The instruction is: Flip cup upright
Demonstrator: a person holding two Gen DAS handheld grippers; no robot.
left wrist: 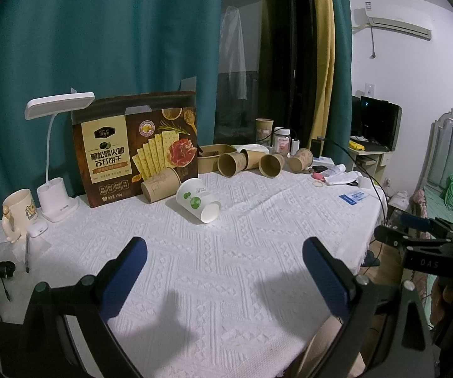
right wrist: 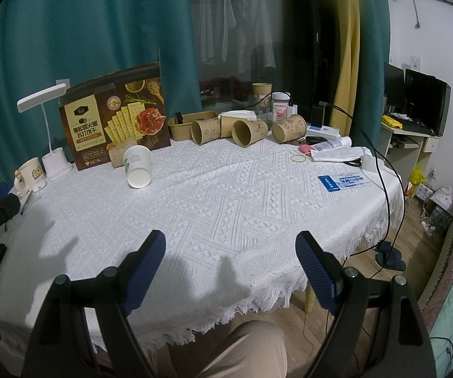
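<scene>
A white paper cup with a green print (left wrist: 198, 200) lies on its side on the white tablecloth, its base toward me; it also shows in the right wrist view (right wrist: 138, 166). A brown cup (left wrist: 160, 185) lies on its side just behind it, against the cracker box. My left gripper (left wrist: 224, 252) is open and empty, low over the cloth, well short of the white cup. My right gripper (right wrist: 230, 245) is open and empty near the table's front edge, with the white cup far off to its left.
A cracker box (left wrist: 136, 148) stands at the back left beside a white desk lamp (left wrist: 54, 157) and a mug (left wrist: 18, 211). Several brown cups (left wrist: 270, 164) lie on their sides at the back with a paper bowl (left wrist: 215, 154). A blue card (right wrist: 342, 182) and a cable (right wrist: 383, 170) are at the right.
</scene>
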